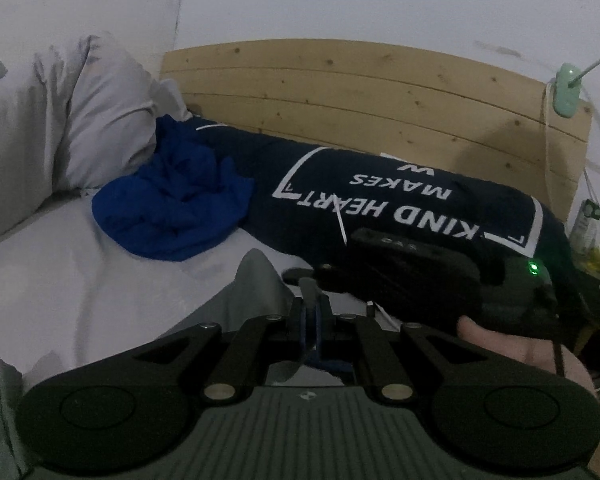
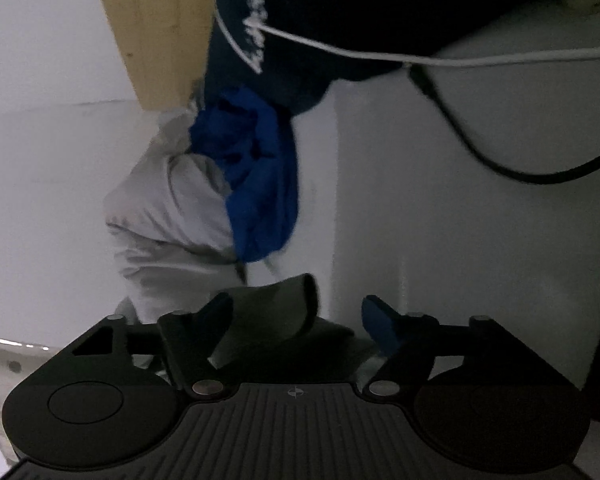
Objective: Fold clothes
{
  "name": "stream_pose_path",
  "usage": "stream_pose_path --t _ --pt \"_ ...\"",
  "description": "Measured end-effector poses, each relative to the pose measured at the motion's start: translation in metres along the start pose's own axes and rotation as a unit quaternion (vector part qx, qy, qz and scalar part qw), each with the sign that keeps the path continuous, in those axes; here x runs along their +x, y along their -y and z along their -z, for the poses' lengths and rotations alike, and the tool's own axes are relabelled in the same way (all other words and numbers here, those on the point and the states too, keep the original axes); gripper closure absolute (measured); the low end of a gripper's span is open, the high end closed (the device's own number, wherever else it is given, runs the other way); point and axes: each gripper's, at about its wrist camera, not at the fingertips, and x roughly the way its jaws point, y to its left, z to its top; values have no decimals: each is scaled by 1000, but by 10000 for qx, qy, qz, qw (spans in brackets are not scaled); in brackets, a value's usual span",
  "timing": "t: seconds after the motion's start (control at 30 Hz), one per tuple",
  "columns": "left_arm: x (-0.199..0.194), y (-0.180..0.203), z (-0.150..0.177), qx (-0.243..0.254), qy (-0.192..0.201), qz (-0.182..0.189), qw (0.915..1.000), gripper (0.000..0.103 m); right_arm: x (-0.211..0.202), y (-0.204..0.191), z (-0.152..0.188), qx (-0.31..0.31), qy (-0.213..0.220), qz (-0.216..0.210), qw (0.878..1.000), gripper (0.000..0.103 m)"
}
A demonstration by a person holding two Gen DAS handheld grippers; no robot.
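Note:
A grey-green garment (image 1: 256,292) lies on the white bed sheet (image 1: 80,264) just ahead of me. My left gripper (image 1: 311,316) is shut on a fold of it. In the right wrist view the same grey-green cloth (image 2: 276,312) lies between the spread fingers of my right gripper (image 2: 300,320), which is open; the cloth touches its left finger (image 2: 204,328). The right gripper's body (image 1: 412,276) shows in the left wrist view, close on the right of my left gripper. A crumpled blue garment (image 1: 176,204) lies farther back on the bed.
A navy pillow printed "KIND HEART MAKES" (image 1: 380,200) leans on the wooden headboard (image 1: 360,88). A grey pillow (image 1: 72,120) stands at the left. White and black cables (image 2: 500,56) cross the right wrist view. A bedside table with small items (image 1: 592,240) is at far right.

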Motion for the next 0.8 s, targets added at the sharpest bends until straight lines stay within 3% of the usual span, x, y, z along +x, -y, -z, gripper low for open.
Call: stream_pose_path --t 0.07,0.13,0.3,0.4,0.57,0.8 --pt "-1 -3 0 -49 14 -27 10000 95 4 -2 4 5 -21 -102 9999 38" --pt "-2 -6 1 -81 32 -44 10000 95 2 -6 6 -91 86 -17 9999 62" --pt "-3 -10 4 -135 141 -54 9998 95 -10 -28 5 -668 223 -30 9975 90" --pt "-7 -12 5 -224 219 -52 9995 95 -20 -48 4 -1147 292 -154 9928 98" --pt "-35 -19 4 -400 448 -105 9981 95 -35 -81 9 -1779 235 -547 9822 100" --pt "-97 -38 5 -861 952 -305 9913 95 -31 -147 50 -3022 -223 -614 9510 100"
